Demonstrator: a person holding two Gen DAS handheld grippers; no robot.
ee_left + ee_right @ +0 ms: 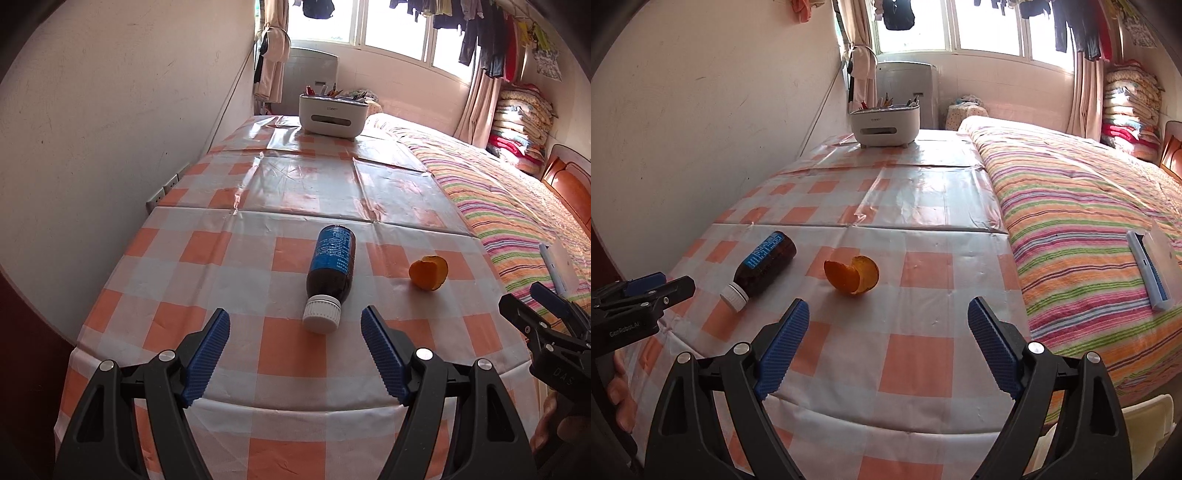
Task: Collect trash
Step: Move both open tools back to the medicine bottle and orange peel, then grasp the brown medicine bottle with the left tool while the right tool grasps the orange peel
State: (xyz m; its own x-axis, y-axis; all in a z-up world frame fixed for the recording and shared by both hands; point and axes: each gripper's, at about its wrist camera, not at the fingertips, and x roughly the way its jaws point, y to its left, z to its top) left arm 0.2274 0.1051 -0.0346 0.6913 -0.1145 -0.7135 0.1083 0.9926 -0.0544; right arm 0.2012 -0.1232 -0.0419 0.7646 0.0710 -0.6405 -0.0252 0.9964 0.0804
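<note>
Here, a brown cylindrical bottle with ribbed white cap and a curled orange peel are seen on the glossy checked counter, both ridged-padded hand-held grippers, left and right, spread wide and empty.

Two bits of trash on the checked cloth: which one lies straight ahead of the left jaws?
The brown bottle, lying on its side, white cap toward the open left gripper. The orange peel sits off to its right, ahead of the right gripper.
</note>
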